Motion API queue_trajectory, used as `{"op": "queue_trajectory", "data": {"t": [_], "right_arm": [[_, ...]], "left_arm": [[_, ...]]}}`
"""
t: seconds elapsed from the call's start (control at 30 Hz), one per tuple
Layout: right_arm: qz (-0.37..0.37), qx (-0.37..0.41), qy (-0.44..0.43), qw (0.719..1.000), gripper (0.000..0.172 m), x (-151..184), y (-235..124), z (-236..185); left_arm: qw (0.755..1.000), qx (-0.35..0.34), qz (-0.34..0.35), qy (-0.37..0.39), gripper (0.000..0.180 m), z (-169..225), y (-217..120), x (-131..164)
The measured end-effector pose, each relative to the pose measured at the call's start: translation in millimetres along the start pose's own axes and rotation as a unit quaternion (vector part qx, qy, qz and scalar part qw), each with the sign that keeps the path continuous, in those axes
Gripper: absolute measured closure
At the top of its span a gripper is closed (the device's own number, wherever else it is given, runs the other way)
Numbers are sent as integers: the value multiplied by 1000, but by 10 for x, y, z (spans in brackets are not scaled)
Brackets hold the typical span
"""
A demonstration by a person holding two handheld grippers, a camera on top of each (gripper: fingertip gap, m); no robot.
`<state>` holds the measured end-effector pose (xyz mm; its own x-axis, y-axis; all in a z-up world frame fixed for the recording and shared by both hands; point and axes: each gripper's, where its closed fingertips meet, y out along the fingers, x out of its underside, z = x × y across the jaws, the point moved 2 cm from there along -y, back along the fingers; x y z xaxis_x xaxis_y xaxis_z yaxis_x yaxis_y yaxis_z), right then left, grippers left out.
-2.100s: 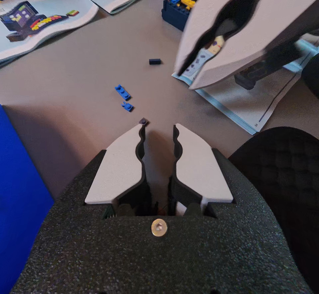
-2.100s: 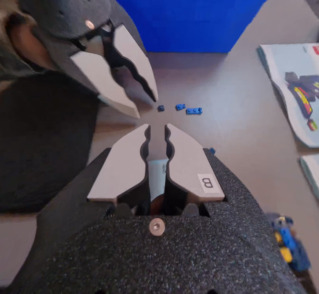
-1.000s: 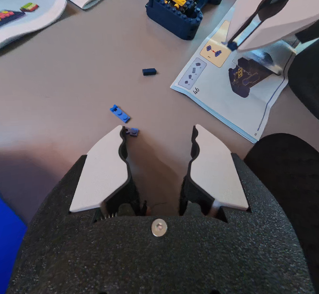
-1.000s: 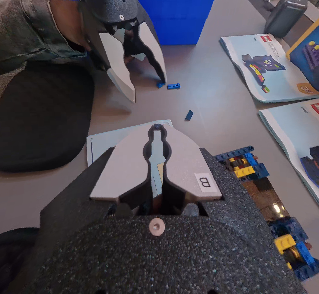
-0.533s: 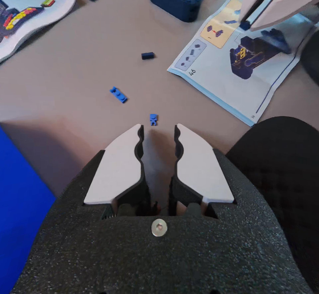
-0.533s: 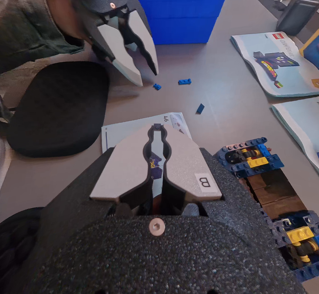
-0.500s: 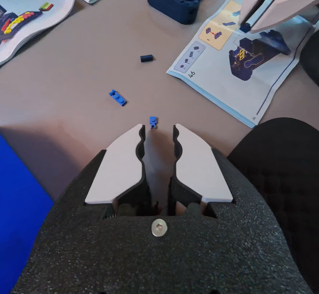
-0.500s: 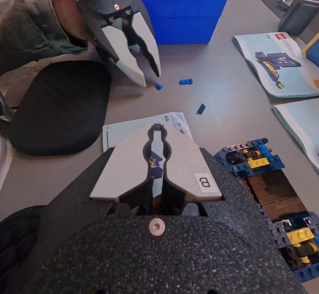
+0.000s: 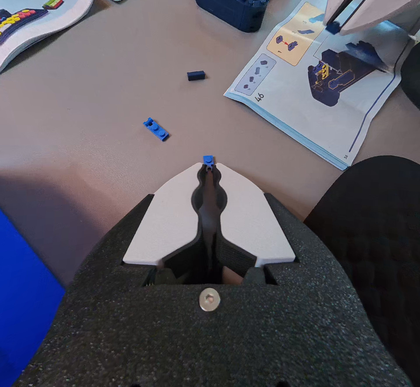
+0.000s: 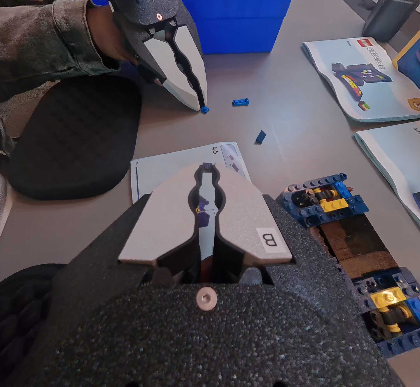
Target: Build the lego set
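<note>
- Left tongs (image 9: 208,165): nearly closed, tips pinching the clip end of a small blue one-stud plate (image 9: 208,160), down at the grey table (image 9: 113,69); the stud end pokes out just past the tips.
- Ahead and left of those tips: a longer blue plate (image 9: 156,129) flat on the table; farther ahead, a dark blue brick (image 9: 196,75).
- Ahead and right: an open instruction booklet (image 9: 306,94); beyond it, a dark blue brick model (image 9: 229,1).
- Hard left of the left tongs: a blue bin (image 10: 238,8).
- Right tongs (image 10: 207,167): nearly closed, gripping a small dark one-stud plate (image 10: 207,165) at the very tips, held above the booklet.
- Right of the right tongs: the brick model; far right, two more booklets (image 10: 354,76).
</note>
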<state>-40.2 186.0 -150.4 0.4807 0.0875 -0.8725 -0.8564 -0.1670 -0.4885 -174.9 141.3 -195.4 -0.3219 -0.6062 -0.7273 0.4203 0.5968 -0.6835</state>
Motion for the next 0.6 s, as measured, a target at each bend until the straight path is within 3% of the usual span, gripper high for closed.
{"op": "queue_trajectory", "data": {"t": [0.13,0.23,0.4,0.6], "right_arm": [[-2,-8,-11,1000,164,81,-78,-7],[-8,-22,-28,999,164,150,-94,-47],[-13,-29,-37,999,164,172,-14,-88],[-47,-55,-47,996,164,245,166,-159]], "left_arm": [[991,68,78,88,176,362,-96,-343],[976,125,92,151,176,648,8,-555],[966,166,0,199,176,748,448,-459],[962,201,-14,185,175,807,514,-403]]}}
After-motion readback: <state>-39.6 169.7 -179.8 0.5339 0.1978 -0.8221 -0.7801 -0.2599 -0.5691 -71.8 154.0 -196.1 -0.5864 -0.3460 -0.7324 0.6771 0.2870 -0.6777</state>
